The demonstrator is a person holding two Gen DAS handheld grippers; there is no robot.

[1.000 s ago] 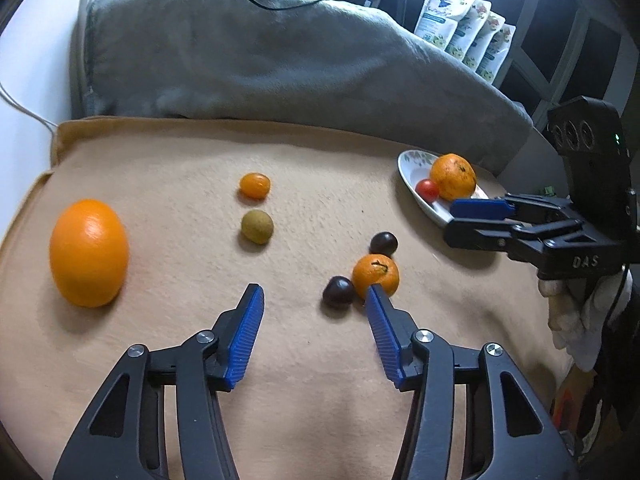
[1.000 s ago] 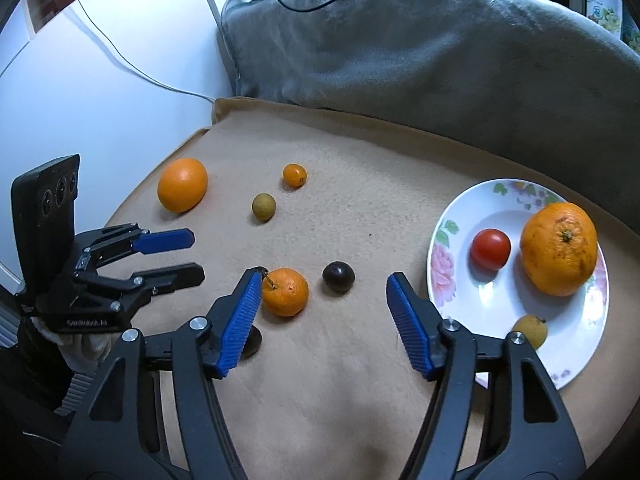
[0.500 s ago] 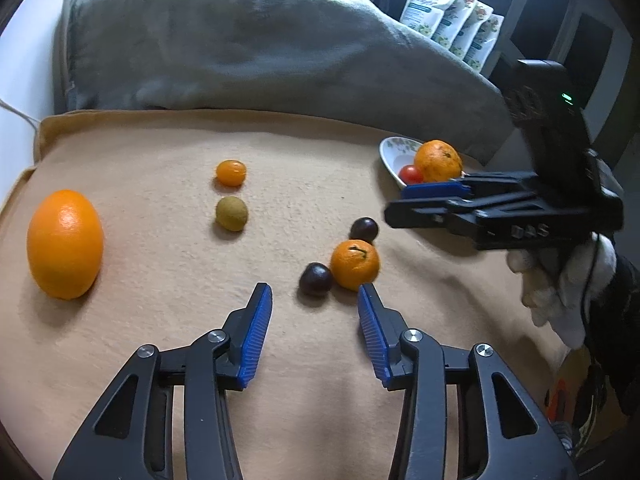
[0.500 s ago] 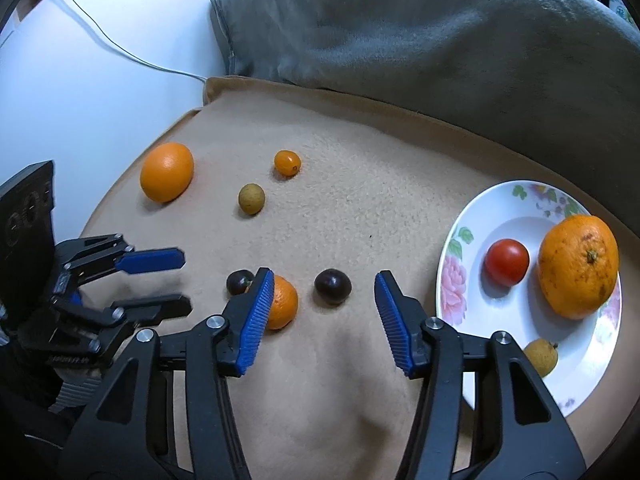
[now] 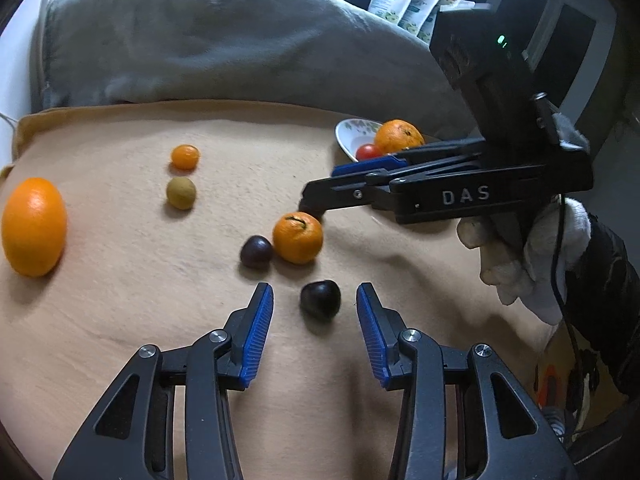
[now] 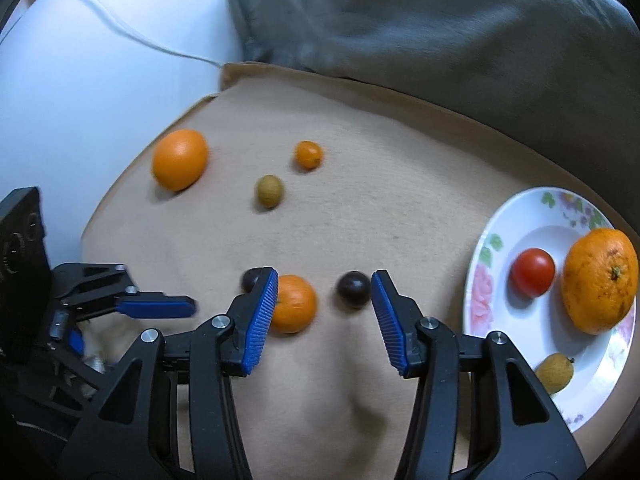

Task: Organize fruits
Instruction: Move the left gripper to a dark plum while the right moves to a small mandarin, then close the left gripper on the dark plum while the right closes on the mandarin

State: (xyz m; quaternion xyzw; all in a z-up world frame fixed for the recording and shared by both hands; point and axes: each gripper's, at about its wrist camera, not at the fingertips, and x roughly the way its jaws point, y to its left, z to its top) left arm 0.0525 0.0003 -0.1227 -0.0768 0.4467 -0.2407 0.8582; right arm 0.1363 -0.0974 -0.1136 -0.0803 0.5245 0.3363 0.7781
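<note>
On the tan blanket point(image 5: 120, 320) a dark round fruit point(image 5: 320, 300) lies between the tips of my left gripper point(image 5: 314, 290), which is open; the pads stand clear of it. Just beyond sit a second dark fruit point(image 5: 256, 251) and a mandarin point(image 5: 298, 238). My right gripper point(image 6: 325, 276) is open above the mandarin point(image 6: 294, 304) and another dark fruit point(image 6: 352, 289), which sits close to its right pad. The flowered plate point(image 6: 484, 280) at right holds a large orange point(image 6: 600, 284), a tomato point(image 6: 532, 272) and a small yellow fruit point(image 6: 554, 372).
A big orange point(image 5: 34, 226), a small orange fruit point(image 5: 185, 157) and a green-brown fruit point(image 5: 181, 193) lie at the far left. A grey blanket point(image 5: 220, 48) is heaped behind. In the left wrist view the right gripper point(image 5: 324, 188) reaches in, held by a gloved hand point(image 5: 520, 264).
Both grippers' jaws have narrowed. The left gripper has shifted so a dark fruit now shows between its tips. The right gripper has moved left, over the mandarin and the other dark fruit.
</note>
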